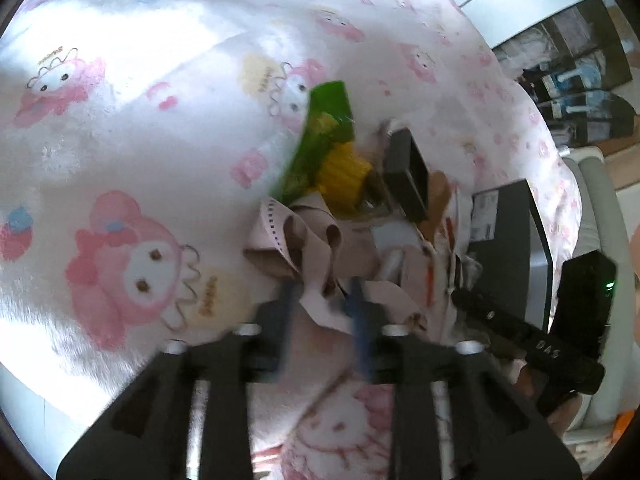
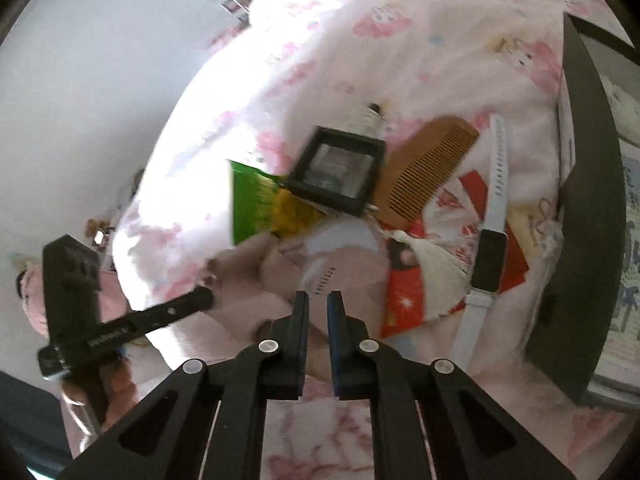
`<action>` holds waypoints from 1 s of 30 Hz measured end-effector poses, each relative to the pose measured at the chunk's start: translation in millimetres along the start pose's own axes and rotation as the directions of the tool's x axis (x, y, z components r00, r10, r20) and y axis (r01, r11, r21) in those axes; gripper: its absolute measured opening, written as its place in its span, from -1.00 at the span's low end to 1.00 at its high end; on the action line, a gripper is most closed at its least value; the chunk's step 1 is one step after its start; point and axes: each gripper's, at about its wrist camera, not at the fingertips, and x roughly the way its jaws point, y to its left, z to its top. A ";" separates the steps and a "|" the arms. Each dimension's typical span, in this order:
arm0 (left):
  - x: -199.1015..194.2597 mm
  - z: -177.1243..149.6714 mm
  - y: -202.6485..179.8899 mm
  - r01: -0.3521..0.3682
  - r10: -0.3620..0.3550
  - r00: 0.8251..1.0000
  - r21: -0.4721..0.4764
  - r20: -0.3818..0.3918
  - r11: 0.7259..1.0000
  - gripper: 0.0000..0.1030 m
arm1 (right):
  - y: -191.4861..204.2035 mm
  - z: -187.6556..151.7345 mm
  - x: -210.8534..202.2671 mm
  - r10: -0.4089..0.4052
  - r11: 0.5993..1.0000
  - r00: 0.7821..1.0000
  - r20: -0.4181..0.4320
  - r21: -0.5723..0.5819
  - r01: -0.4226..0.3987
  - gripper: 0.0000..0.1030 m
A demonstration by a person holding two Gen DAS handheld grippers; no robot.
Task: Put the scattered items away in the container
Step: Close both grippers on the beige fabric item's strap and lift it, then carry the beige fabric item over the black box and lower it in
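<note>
The left gripper [image 1: 324, 300] has its jaws spread over a crumpled pale-pink strap [image 1: 296, 240], a loose folded band with a row of small holes; the pads reach its near folds, but blur hides whether they press, so nothing counts as gripped. The right gripper [image 2: 318, 304] stands with its jaws nearly pressed together, a thin gap between them and nothing in it, pointing down at the same pink strap [image 2: 320, 268].

In the right wrist view, the pile fans out from the fingertips. At 12 o'clock sits a black square box [image 2: 340, 170] with a clear lid, a white tube [image 2: 370, 120] poking out beyond it. At 11 o'clock lies a green packet [image 2: 250, 202], its long axis running roughly 12 to 6. At 1 o'clock is a wooden comb [image 2: 426, 172], long axis slanting from 7 toward 1, teeth facing 4 o'clock. At 2 o'clock a white-banded smartwatch [image 2: 490, 256] stretches nearly upright from 6 to 12, lying on a red printed packet [image 2: 412, 300]. The container, a dark open box [image 2: 580, 240], stands at 3 o'clock on the pink cartoon-print bedsheet [image 2: 360, 40].

The step looks like gathering the strap. It is floppy, so a bite across a doubled fold should hold better than one at a loose end, and lifting clear before swinging toward the box would avoid dragging the watch.
</note>
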 end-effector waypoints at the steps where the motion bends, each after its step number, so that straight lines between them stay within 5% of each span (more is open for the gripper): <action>1: 1.4 3.7 3.9 0.016 -0.016 1.000 -0.011 0.012 1.000 0.06 | -5.3 3.0 5.8 -0.005 1.000 1.000 -0.019 0.024 0.005 -0.73; 4: 15.3 11.8 15.5 0.006 -0.005 1.000 -0.039 0.011 0.999 0.21 | -13.8 6.4 20.1 0.012 0.997 0.999 -0.037 0.076 -0.010 0.07; 7: 40.5 17.6 24.5 -0.041 0.038 0.999 -0.068 -0.036 0.997 0.15 | -13.3 11.8 39.0 0.030 0.998 0.997 -0.076 0.065 -0.025 0.18; 8: 46.1 18.2 25.0 -0.052 0.049 0.997 -0.067 -0.051 0.996 -0.05 | -13.2 14.0 46.7 0.028 0.998 0.995 -0.092 0.063 -0.022 0.18; 9: 50.5 17.6 23.0 -0.063 0.059 0.996 -0.054 -0.061 0.997 -0.59 | -12.6 16.1 52.6 0.017 0.998 0.994 -0.104 0.061 -0.010 0.18; 10: 52.6 15.9 19.4 -0.054 0.051 0.996 -0.040 -0.069 0.998 -0.78 | -10.7 18.2 54.8 0.013 0.998 0.995 -0.103 0.060 -0.007 0.11; 13: 45.9 8.2 4.0 -0.004 0.005 0.999 0.003 -0.039 1.000 -0.85 | 2.8 21.9 55.0 0.063 0.998 0.993 -0.103 0.028 -0.060 -0.67; 14: 42.5 6.7 -1.1 -0.010 0.010 0.999 0.022 -0.030 1.000 -0.86 | 8.2 21.3 55.2 0.067 0.998 0.992 -0.110 0.008 -0.066 -0.77; 17: 18.7 -0.3 -28.2 -0.031 0.027 0.999 0.128 0.031 0.991 -0.86 | 21.3 16.4 41.4 0.051 0.998 0.997 -0.060 -0.045 -0.054 -0.89; 24: -23.7 -7.1 -108.7 0.062 -0.090 0.993 0.308 0.077 0.949 -0.86 | 34.6 12.3 -40.6 0.093 0.993 0.990 0.111 -0.087 -0.083 -0.94; 30: -17.4 -12.1 -210.8 0.073 -0.120 0.991 0.500 0.063 0.863 -0.86 | 13.7 16.0 -118.7 0.040 0.995 0.969 0.245 -0.097 -0.017 -0.94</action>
